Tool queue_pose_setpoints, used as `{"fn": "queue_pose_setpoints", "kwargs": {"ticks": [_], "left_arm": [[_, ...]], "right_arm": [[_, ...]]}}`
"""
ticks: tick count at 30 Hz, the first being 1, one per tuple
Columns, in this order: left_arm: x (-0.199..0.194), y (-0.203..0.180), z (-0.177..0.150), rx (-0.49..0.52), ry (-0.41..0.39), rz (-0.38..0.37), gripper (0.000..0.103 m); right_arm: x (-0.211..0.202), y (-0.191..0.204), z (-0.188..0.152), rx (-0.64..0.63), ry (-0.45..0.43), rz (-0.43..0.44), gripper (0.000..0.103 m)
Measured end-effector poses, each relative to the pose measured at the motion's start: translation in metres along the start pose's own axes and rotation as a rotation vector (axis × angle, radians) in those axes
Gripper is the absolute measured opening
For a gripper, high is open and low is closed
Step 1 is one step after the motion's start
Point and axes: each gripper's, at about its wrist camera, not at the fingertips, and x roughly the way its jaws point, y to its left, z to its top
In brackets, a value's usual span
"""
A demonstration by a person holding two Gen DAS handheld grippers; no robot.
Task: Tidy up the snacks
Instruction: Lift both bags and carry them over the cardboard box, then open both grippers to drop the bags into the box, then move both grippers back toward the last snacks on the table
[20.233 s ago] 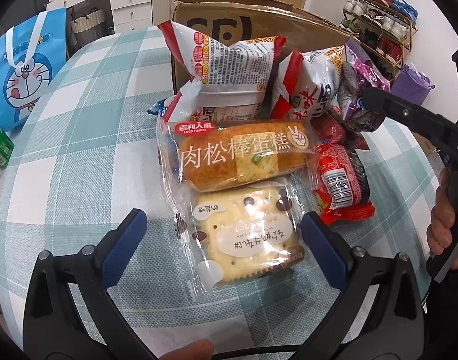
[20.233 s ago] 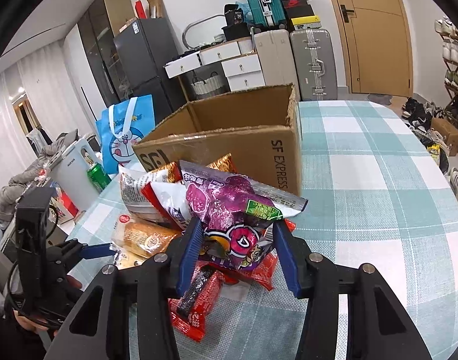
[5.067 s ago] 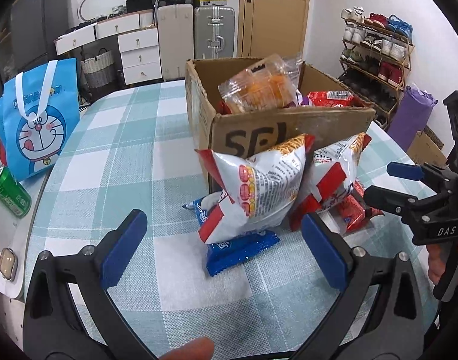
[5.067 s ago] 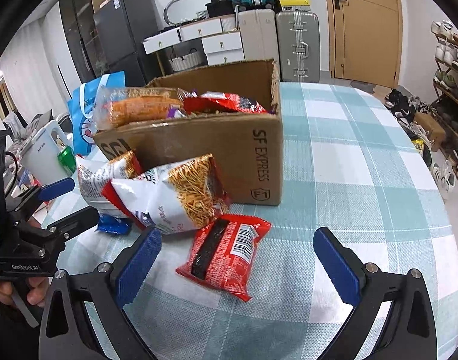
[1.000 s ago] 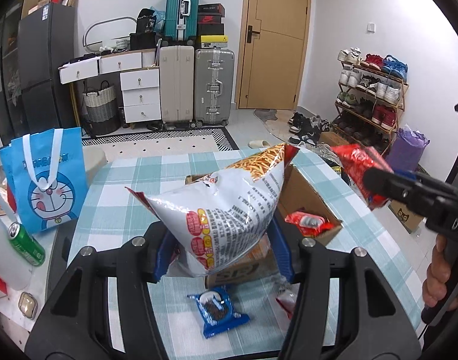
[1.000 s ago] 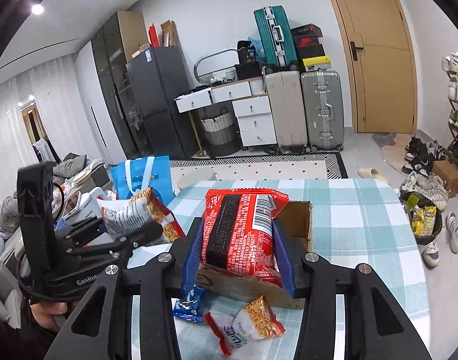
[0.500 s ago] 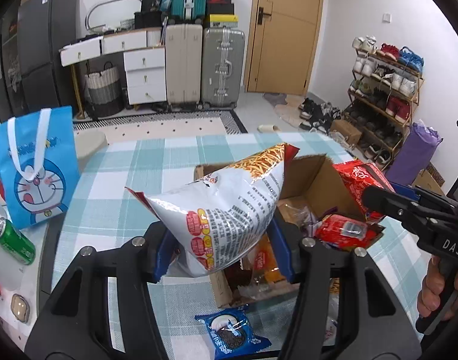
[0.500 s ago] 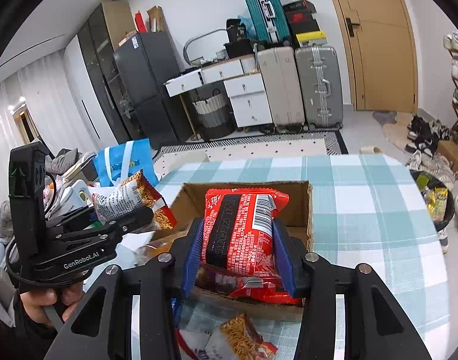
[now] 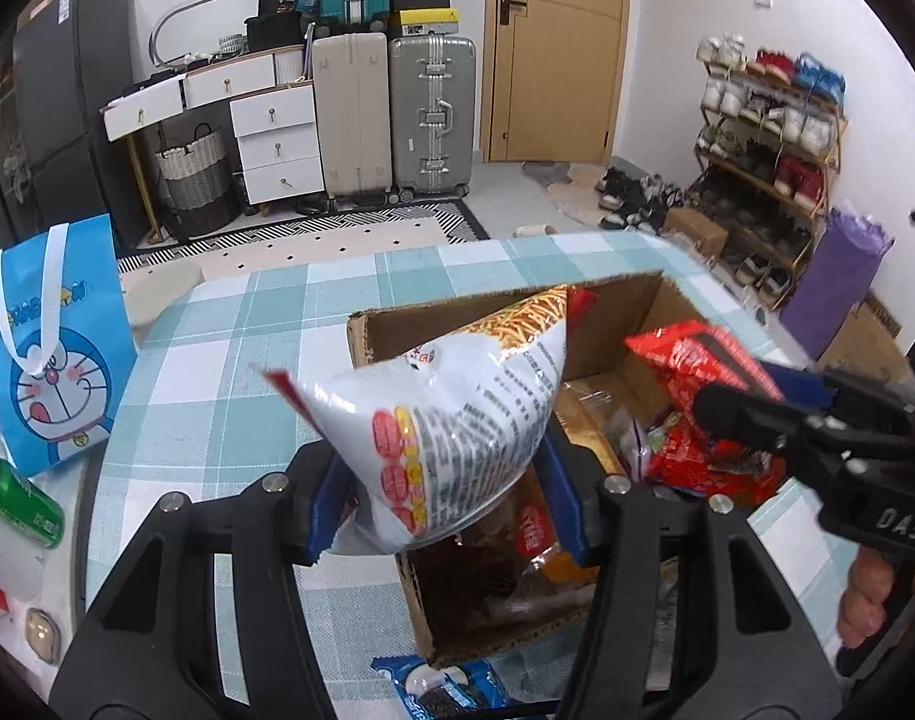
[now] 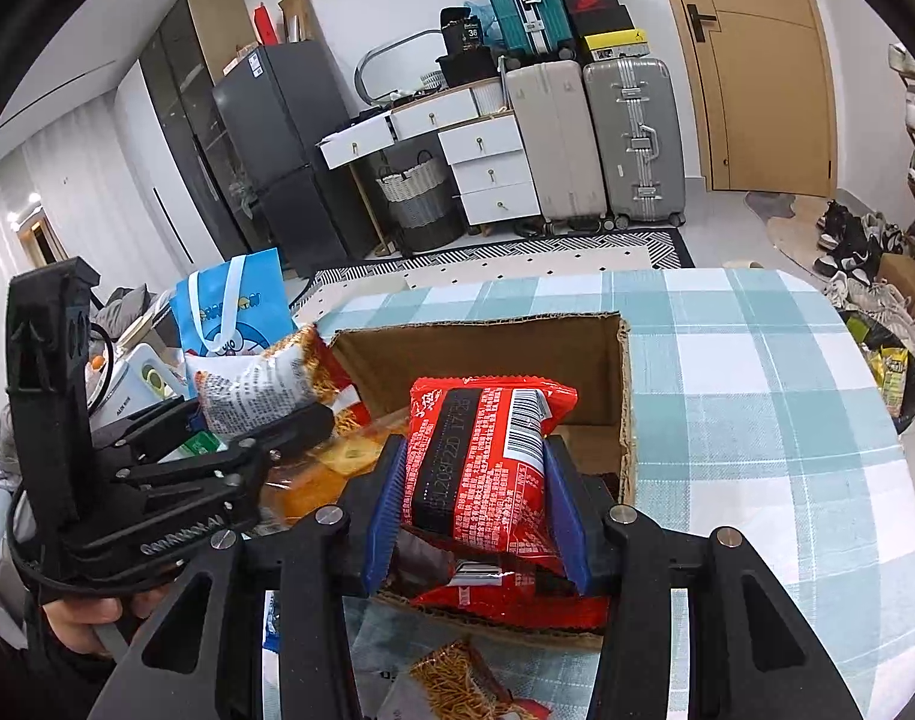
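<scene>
Since one second ago both grippers have come down from above the table to just over the open cardboard box [image 10: 624,360]; the box now fills the middle of both views.

Left gripper [image 9: 445,498]: blue pads clamped on a white noodle bag [image 9: 451,408] with red corners, held tilted over the box's near-left corner. Small print covers its face, not readable.

Right gripper [image 10: 478,501]: pads pressed on both sides of a red packet [image 10: 481,462], upright over the box interior. Barcode at its top right; a dark band bears a printed code, too blurred to read.

Box contents: more red packets and an orange cake in clear wrap.

On the checked tablecloth [image 10: 757,396] in front of the box: a blue biscuit pack [image 9: 439,690] and another noodle bag [image 10: 457,684].

Readable writing: "DAS" on the right gripper body; a Doraemon bag [image 9: 49,348] stands at the table's left edge.
</scene>
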Motion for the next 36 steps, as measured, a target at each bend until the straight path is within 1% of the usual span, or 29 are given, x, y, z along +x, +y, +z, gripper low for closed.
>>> {"fn": "queue_pose_setpoints", "kwargs": {"ticks": [4, 12, 13, 15, 16, 18, 19, 20, 21, 22, 24, 25, 26, 28, 31, 36], "left_arm": [[0.007, -0.008, -0.002, 0.049, -0.009, 0.044, 0.054], [0.011, -0.008, -0.002, 0.027, 0.004, 0.030, 0.054], [0.011, -0.008, -0.002, 0.023, 0.005, 0.030, 0.054], [0.011, -0.009, -0.003, 0.013, 0.007, 0.023, 0.055], [0.009, -0.008, -0.002, 0.011, 0.007, 0.022, 0.055], [0.007, -0.005, -0.001, 0.004, 0.006, 0.024, 0.059], [0.004, -0.005, -0.001, 0.001, 0.005, 0.024, 0.066], [0.001, -0.004, -0.001, -0.001, 0.005, 0.024, 0.071], [-0.003, -0.003, 0.000, -0.002, 0.000, 0.024, 0.080], [-0.009, -0.001, 0.000, -0.005, -0.010, 0.027, 0.084], [-0.020, 0.001, 0.000, -0.007, -0.027, 0.030, 0.084], [-0.025, 0.002, -0.001, -0.009, -0.027, 0.029, 0.086], [-0.029, 0.004, -0.003, -0.016, -0.027, 0.026, 0.088], [-0.040, 0.006, -0.005, -0.028, -0.028, 0.023, 0.102], [-0.055, 0.014, -0.015, -0.056, -0.040, 0.021, 0.102], [-0.080, 0.034, -0.036, -0.123, -0.042, 0.001, 0.102]], "right_arm": [[0.000, -0.001, 0.001, 0.007, -0.009, -0.001, 0.045], [-0.002, -0.008, 0.001, 0.032, -0.012, -0.015, 0.045], [-0.002, -0.007, 0.001, 0.030, -0.013, -0.013, 0.046], [-0.006, -0.008, 0.001, 0.028, -0.027, -0.010, 0.053], [-0.009, -0.007, 0.001, 0.026, -0.036, -0.010, 0.053], [-0.015, -0.006, 0.001, 0.018, -0.050, -0.011, 0.054], [-0.017, -0.005, 0.002, 0.015, -0.054, -0.014, 0.055], [-0.020, -0.005, 0.002, 0.013, -0.057, -0.016, 0.063], [-0.022, -0.005, 0.002, 0.013, -0.063, -0.016, 0.069], [-0.025, -0.005, 0.001, 0.014, -0.069, -0.015, 0.080], [-0.032, -0.006, -0.001, 0.021, -0.081, -0.003, 0.096], [-0.034, -0.005, -0.003, 0.024, -0.080, 0.002, 0.101], [-0.036, -0.005, -0.004, 0.030, -0.076, 0.008, 0.103], [-0.041, -0.004, -0.008, 0.030, -0.081, -0.002, 0.103], [-0.050, -0.004, -0.017, 0.031, -0.093, -0.031, 0.103], [-0.063, -0.006, -0.034, 0.058, -0.097, -0.050, 0.103]]}}
